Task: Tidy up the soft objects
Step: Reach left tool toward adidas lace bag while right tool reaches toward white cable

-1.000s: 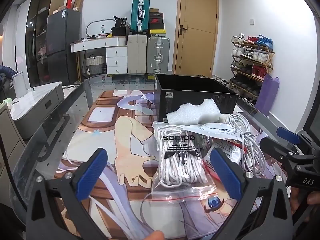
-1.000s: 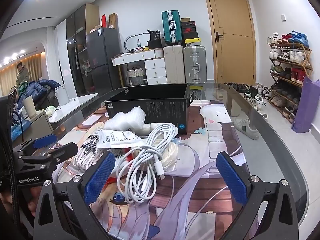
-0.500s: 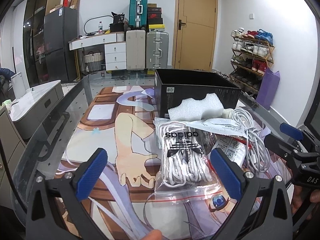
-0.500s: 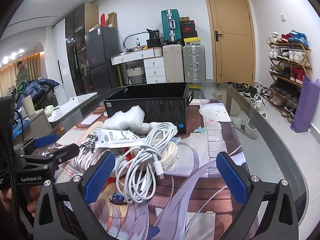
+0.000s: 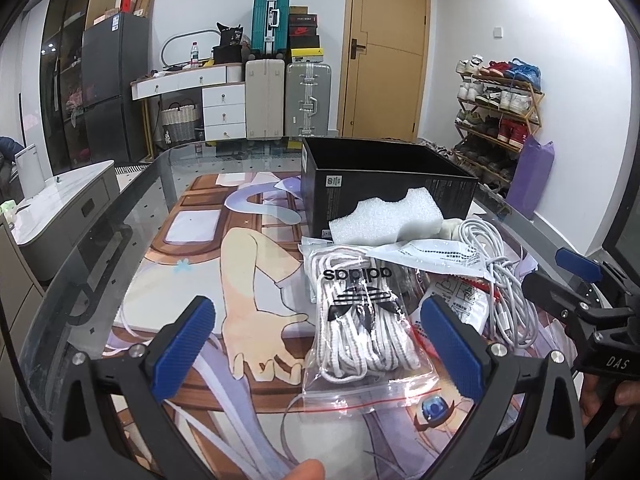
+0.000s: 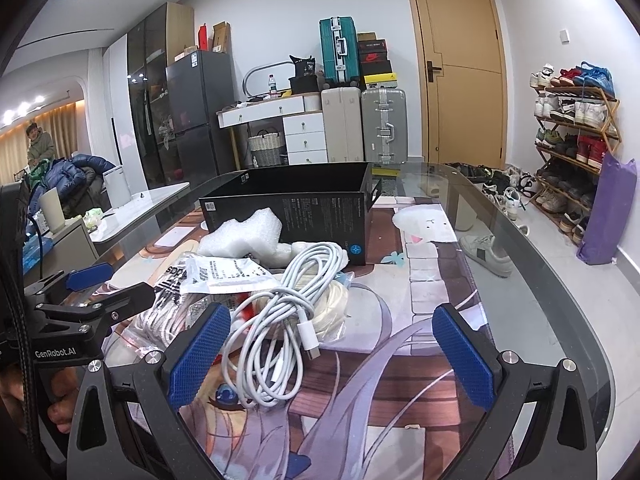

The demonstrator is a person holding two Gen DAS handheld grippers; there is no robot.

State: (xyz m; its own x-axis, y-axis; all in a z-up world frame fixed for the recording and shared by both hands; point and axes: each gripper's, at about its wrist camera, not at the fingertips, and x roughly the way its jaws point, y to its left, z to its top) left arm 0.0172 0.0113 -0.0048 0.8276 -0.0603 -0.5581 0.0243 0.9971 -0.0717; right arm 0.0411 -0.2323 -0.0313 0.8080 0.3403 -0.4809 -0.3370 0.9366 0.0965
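Both tongs, left tongs (image 5: 320,344) and right tongs (image 6: 332,352), gape empty; pinch the clear zip bag of white laces (image 5: 362,330) mid-bundle, then lift toward the black cardboard box (image 5: 384,184).

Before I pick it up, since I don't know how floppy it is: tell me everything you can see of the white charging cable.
The white charging cable is a long, thin, smooth-looking cord, loosely coiled and cinched by a few wraps of itself near the middle. One white plug end lies free on top of the coil. It lies on the printed table mat, partly over a cream bundle in clear plastic, beside the printed sachet. Neither claw touches it.
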